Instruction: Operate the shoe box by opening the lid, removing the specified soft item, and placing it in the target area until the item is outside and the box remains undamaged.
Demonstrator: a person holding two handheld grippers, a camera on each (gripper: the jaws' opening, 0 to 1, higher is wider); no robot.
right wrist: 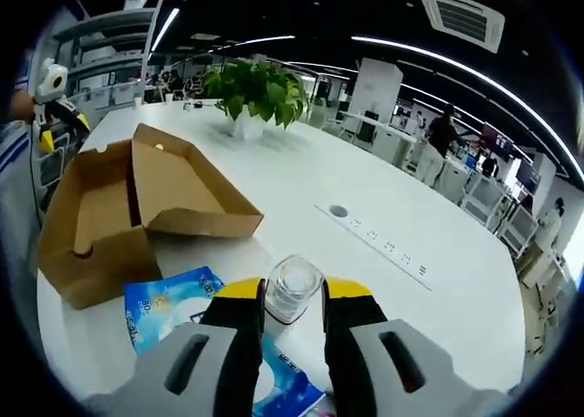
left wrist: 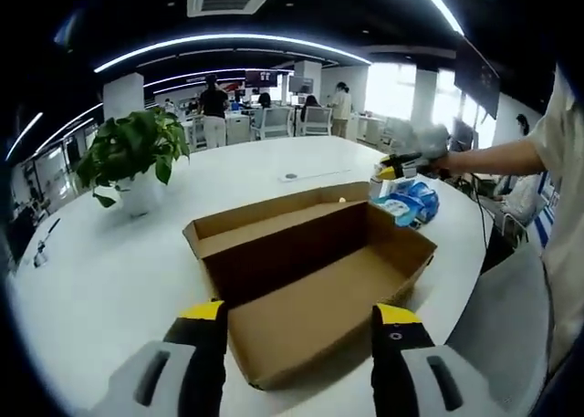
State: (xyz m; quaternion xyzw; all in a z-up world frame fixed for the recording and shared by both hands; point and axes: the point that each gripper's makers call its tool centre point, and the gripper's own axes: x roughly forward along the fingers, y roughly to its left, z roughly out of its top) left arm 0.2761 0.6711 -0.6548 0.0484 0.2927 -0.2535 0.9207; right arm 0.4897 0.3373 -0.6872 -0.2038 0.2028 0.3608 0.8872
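**A:** Start at your fingers; what have they got?

**B:** My right gripper (right wrist: pixel 292 298) has its yellow-tipped jaws drawn close, with the rim of a small clear cup (right wrist: pixel 292 287) between them; whether I pinch the cup or merely frame it I cannot tell; under my jaws lies the blue soft pack (right wrist: pixel 169 309), flat on the white table (right wrist: pixel 383 198), just beside the shoe box (right wrist: pixel 109 216) and outside it. My left gripper (left wrist: pixel 299 321) stands with jaws spread wide and nothing between them, hovering at the near end of the box.

**A:** And the box?

**B:** Lid folded back, inside bare as far as I see; so I judge the removal done, only the placing perhaps unfinished.

**A:** What could go wrong?

**B:** If my right jaws come down carelessly they could tip the cup or drag the pack; if my left drops, it could crush the cardboard wall, and the box must stay sound.

**A:** Anything else about?

**B:** A potted plant (right wrist: pixel 257 93) well beyond the box; a socket strip (right wrist: pixel 379 239) set in the table; people and chairs far off; only the cup stands in my way.
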